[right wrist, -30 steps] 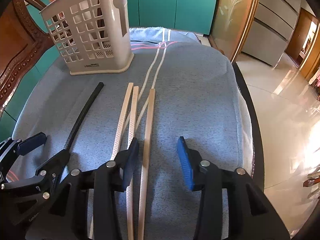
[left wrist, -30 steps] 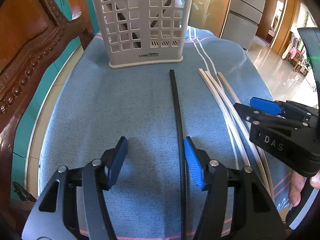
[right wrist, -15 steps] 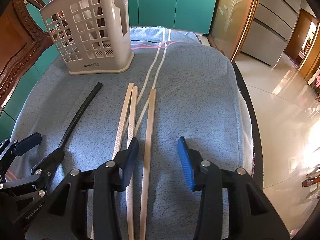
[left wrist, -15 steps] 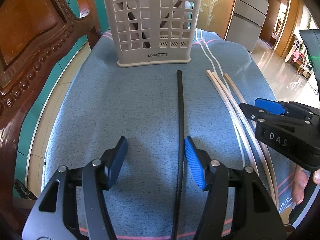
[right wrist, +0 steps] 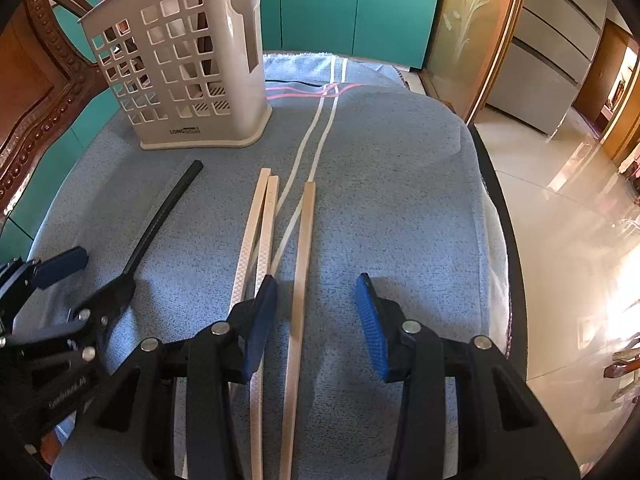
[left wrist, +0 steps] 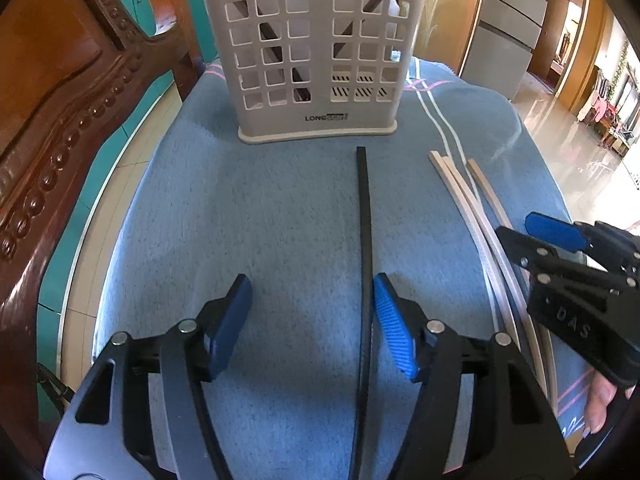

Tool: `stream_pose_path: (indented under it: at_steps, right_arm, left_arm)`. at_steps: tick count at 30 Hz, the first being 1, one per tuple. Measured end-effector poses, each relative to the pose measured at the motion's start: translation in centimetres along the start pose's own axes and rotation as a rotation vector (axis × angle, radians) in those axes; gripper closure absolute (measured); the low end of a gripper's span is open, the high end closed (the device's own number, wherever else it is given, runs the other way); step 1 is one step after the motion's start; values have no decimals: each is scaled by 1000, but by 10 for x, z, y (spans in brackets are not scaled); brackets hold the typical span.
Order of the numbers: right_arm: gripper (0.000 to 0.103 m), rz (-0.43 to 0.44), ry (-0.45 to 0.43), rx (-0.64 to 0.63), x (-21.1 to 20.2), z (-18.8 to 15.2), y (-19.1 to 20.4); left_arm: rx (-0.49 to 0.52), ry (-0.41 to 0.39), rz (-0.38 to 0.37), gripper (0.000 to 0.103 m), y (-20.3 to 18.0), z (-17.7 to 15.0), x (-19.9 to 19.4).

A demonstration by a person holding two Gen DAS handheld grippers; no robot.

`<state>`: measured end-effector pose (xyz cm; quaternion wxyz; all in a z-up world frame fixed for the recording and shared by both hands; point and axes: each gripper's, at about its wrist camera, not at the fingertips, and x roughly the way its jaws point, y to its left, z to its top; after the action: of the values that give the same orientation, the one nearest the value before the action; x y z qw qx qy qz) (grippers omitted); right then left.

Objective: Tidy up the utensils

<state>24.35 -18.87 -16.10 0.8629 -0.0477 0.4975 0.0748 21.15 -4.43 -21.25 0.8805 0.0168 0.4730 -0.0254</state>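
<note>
Here the left gripper [left wrist: 310, 320] stands wide open and empty, its ribbed blue pads straddling the long black chopstick [left wrist: 363, 236], which lies just inside the right-hand pad. The right gripper [right wrist: 316, 320] is equally spread, holding nothing, over the tan chopstick [right wrist: 302, 248]; two pale, cross-hatched chopsticks [right wrist: 260, 236] lie just left of that one. All rest flat on the desk's nubbly blue cloth [left wrist: 260, 208]. Beyond the black chopstick's far end stands the beige plastic utensil basket [left wrist: 312, 48], square-holed. Compared with a second ago, the basket looms nearer in the left view.
</note>
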Motion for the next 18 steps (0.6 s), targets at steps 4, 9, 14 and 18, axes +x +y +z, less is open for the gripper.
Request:
stream_pose_path:
  at_steps: [4, 9, 14, 18]
  right_arm:
    - [60, 1, -1, -4, 1, 1, 1]
    - [60, 5, 2, -9, 3, 3, 2]
    - [60, 5, 5, -17, 5, 6, 3]
    - [60, 4, 17, -32, 7, 9, 5]
  left_arm:
    - [6, 4, -1, 37, 1, 8, 5]
    - [16, 29, -5, 35, 2, 19, 10]
    - [24, 58, -1, 33, 3, 32, 17]
    - [38, 85, -23, 43, 3, 39, 18]
